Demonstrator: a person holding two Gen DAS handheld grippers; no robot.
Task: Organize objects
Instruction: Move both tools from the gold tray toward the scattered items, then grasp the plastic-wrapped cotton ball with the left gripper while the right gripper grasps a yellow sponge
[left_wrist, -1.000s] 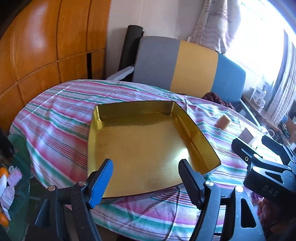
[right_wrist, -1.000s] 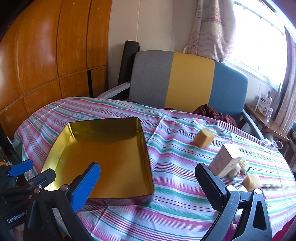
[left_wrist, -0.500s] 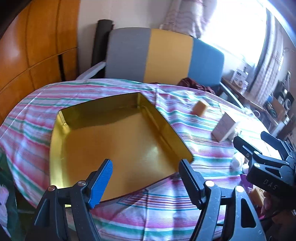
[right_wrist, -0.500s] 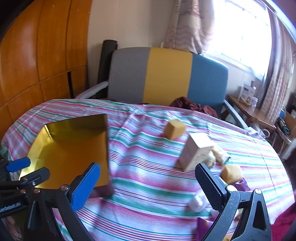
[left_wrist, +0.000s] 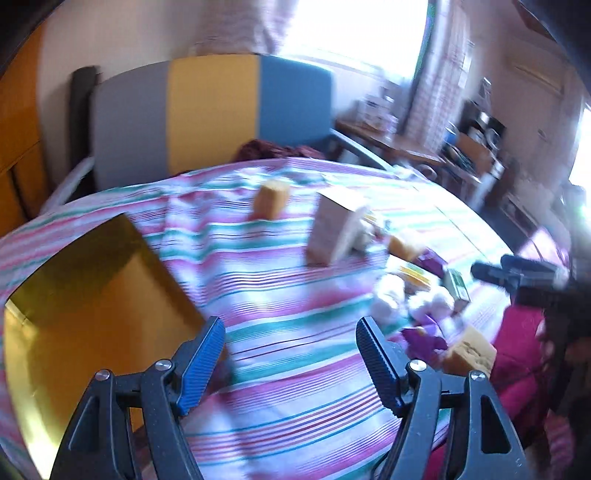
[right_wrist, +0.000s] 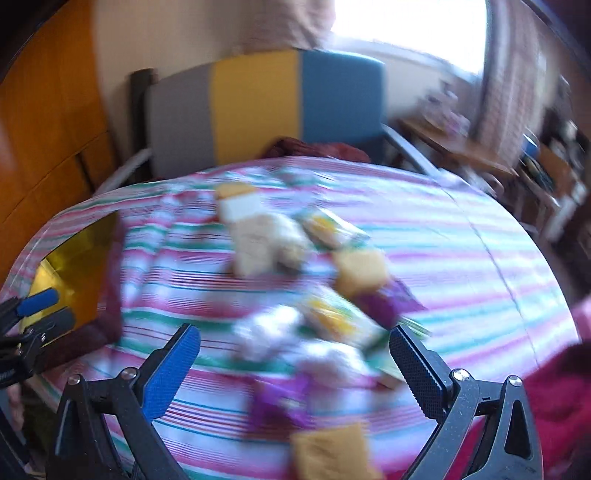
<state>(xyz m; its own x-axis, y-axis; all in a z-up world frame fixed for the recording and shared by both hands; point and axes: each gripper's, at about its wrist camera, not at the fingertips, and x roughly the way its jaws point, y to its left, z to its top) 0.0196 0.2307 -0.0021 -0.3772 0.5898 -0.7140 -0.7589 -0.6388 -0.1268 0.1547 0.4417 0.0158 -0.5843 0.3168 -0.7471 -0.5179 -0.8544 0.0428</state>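
Note:
Both views are motion-blurred. A shallow gold tray (left_wrist: 85, 295) lies on the striped tablecloth, left of my open left gripper (left_wrist: 291, 328), which has only cloth between its fingers. Further back stand a yellow sponge block (left_wrist: 272, 199) and a beige carton (left_wrist: 334, 230). A heap of white fluffy bits (left_wrist: 391, 299), purple wrappers (left_wrist: 424, 338) and another sponge (left_wrist: 469, 350) lies to the right. My right gripper (right_wrist: 294, 334) is open above that heap, over the white bits (right_wrist: 266, 332) and purple wrappers (right_wrist: 280, 402), touching nothing. The tray (right_wrist: 74, 266) sits far left there.
A chair with a grey, yellow and blue back (left_wrist: 210, 110) stands behind the table. Wooden panelling (right_wrist: 44, 129) lines the left wall. A cluttered side table (left_wrist: 406, 147) stands at the right by the window. Magenta fabric (left_wrist: 517, 350) lies at the table's right edge.
Both grippers have swung to the right over the table. The gold tray has slid to the left of both views and the heap of small objects now lies close ahead. Both stay open.

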